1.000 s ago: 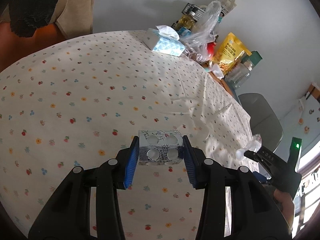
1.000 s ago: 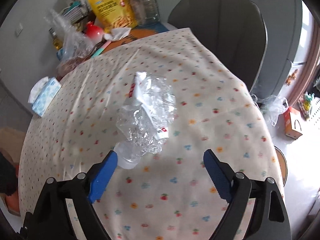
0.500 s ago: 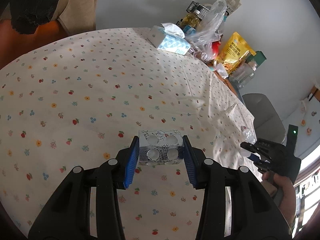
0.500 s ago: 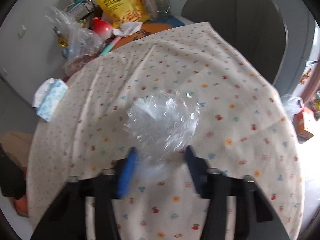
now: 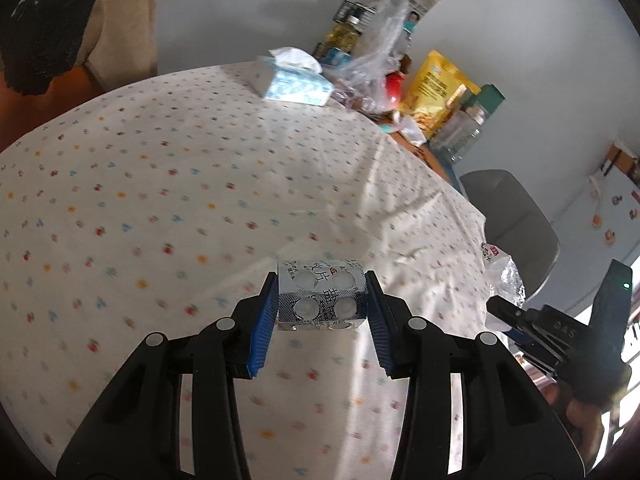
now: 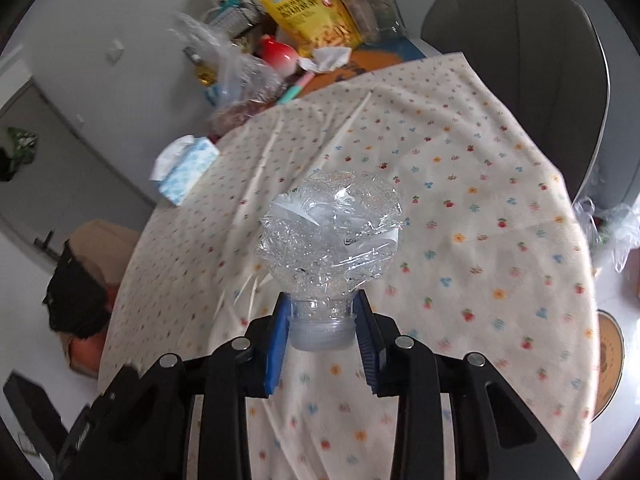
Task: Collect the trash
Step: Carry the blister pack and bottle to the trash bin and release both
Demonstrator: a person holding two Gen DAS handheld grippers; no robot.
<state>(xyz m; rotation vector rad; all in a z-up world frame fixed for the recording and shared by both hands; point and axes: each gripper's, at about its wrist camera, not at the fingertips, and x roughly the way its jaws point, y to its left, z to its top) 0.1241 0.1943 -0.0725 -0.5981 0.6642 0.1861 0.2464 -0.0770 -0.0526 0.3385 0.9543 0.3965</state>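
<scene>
Left gripper [image 5: 322,300] pinches a silver pill blister pack [image 5: 322,300] edge to edge between its blue pads, pack held flat above the tablecloth [image 5: 160,200], clear of the cloth. Right gripper [image 6: 322,320] is clamped on a crushed clear plastic bottle [image 6: 330,228] at the neck just above the white cap [image 6: 320,332]; its jaws have just been closing, with the bottle between them, and the crumpled body sticks out forward past the fingertips, lifted off the table. In the left wrist view the right gripper [image 5: 506,314] shows at the right, past the table's edge, with the bottle [image 5: 502,276] in its tips. The round table under the floral cloth is bare across the middle and near side, lots of open room. Clutter sits only along the far rim by the wall: tissue box [image 6: 186,168], clear plastic bag [image 6: 236,76], red round item [image 6: 280,54], yellow snack bag [image 6: 308,8], glass jar [image 6: 370,4], crumpled white tissue [image 6: 328,58]. The cloth stops short there, orange tabletop showing. A grey chair [image 6: 520,52] stands close against the far right edge of the table. Floor to the right holds another plastic bag [image 6: 608,232]. Left of the table, dark and beige cloth [image 5: 72,40] is draped over something orange; cannot tell what.
</scene>
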